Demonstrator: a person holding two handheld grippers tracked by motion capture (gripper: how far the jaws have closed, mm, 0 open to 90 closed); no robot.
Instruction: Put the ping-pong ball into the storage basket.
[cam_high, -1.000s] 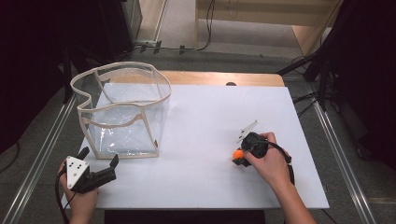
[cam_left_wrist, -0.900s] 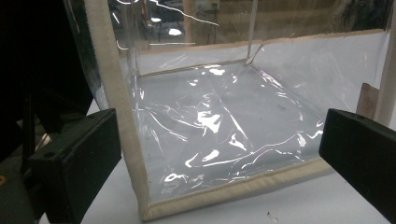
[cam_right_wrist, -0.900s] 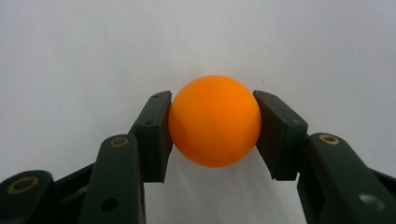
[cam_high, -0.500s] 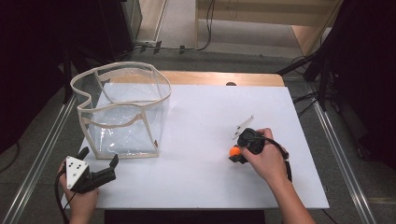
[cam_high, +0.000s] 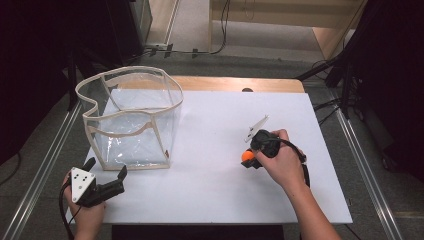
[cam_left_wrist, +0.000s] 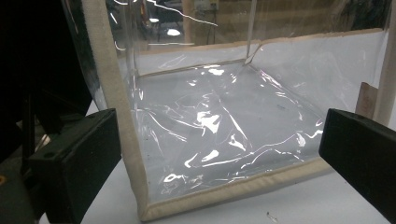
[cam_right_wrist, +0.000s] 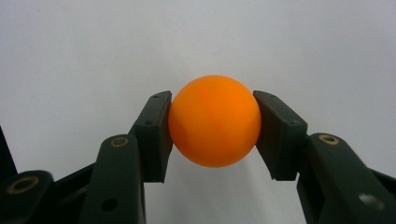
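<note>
We had the orange ball (cam_right_wrist: 214, 127) squeezed between the two pads of our right gripper (cam_high: 248, 156), out over the white table (cam_high: 215, 150), well away from the clear bag (cam_high: 131, 119). It looked very light, smooth and round, so we thought it could slip or pop out. Holding it at its widest part, one pad on each side, seemed best, and not too hard. Our left gripper (cam_left_wrist: 219, 158) stood wide open, near the bag's bottom edge, holding nothing.

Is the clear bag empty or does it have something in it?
Empty. The bag stands open-topped on the table; through its clear walls the left gripper view shows just a bare crinkled floor.
</note>
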